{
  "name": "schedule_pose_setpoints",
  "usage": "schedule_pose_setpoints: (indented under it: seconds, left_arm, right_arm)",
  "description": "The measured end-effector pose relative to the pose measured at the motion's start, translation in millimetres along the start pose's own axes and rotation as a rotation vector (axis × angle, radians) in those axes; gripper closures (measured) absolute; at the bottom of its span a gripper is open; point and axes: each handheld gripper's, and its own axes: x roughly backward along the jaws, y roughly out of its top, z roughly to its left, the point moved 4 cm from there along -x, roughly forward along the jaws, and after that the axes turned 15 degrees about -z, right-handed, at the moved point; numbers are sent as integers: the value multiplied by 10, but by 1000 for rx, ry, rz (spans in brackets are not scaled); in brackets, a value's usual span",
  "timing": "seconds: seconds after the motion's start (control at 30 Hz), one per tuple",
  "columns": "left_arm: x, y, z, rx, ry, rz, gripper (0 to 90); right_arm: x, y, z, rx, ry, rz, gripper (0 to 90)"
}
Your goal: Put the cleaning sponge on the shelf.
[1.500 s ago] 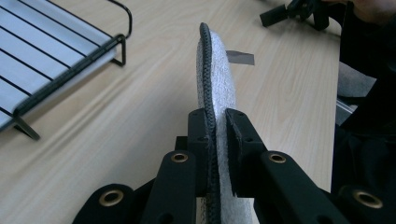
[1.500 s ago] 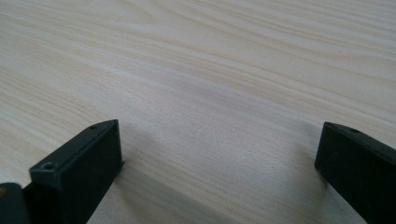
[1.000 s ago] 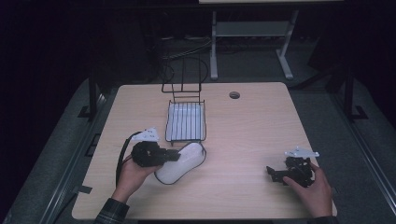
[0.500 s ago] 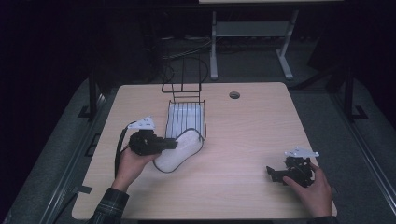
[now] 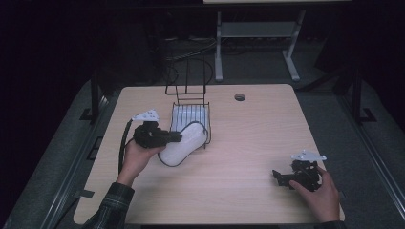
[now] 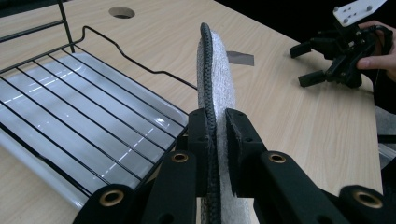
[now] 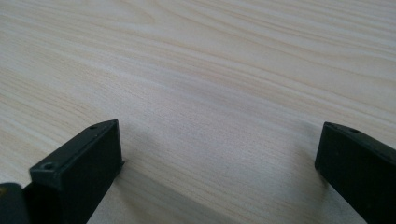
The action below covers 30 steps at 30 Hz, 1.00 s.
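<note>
Gripping the white pad (image 5: 184, 143) by its dark-trimmed edge, the left gripper (image 5: 175, 137) held it on edge at the near left side of the wire rack (image 5: 191, 112), its far end lying over the rack's near rim while its near end hung above the table (image 5: 248, 143). In the left gripper view the 2 jaws pressed from either side on the pad (image 6: 215, 84), pinching the thin braided border with little material between the pads. The right gripper (image 5: 282, 177) rested on the table at the near right, well apart from the rack, jaws spread wide with bare wood between them in the right gripper view. My judgement was that the work in hand was setting the pad into the rack, above its clear tray (image 6: 84, 112). The grip was shallow and near 1 end, so the soft pad could sag or twist out of the jaws as it was carried farther. Its trailing edge could also catch on the rack's raised wire rim (image 6: 140, 60) and drag the light rack across the table, since nothing steadied it.
</note>
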Motion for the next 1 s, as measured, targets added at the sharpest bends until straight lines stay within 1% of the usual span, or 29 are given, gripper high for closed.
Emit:
schedule_pose_setpoints:
  seconds: [0.13, 0.27, 0.3, 0.43, 0.53, 0.6, 0.7, 0.83, 0.93, 1.0]
  left_arm:
    - [-16, 50, 62, -1, 7, -13, 809]
    - [-28, 71, 114, 9, 15, -29, 809]
    - [-33, 73, 138, 5, 18, -27, 809]
    - [-46, 99, 223, 14, 29, -38, 809]
    - [-64, 134, 291, 23, 34, -55, 809]
    - [-73, 140, 331, 29, 36, -52, 809]
    - [-81, 151, 386, 45, 41, -63, 809]
    - [-90, 179, 452, 48, 48, -68, 809]
    - [-95, 180, 501, 63, 50, -86, 809]
    - [-107, 172, 548, 71, 57, -80, 809]
  right_arm:
    - [1, 0, -1, 2, 1, 1, 2]
    - [0, 0, -1, 1, 0, 0, 2]
    - [0, 0, 0, 0, 0, 0, 2]
    - [1, 0, 0, 1, 0, 0, 2]
    - [1, 1, 1, 0, -1, 1, 2]
    - [0, 0, 0, 0, 0, 0, 2]
    - [0, 0, -1, 1, 0, 0, 2]
    - [0, 0, 0, 1, 0, 0, 2]
    - [0, 0, 1, -1, 0, 0, 2]
    - [0, 0, 1, -1, 0, 0, 2]
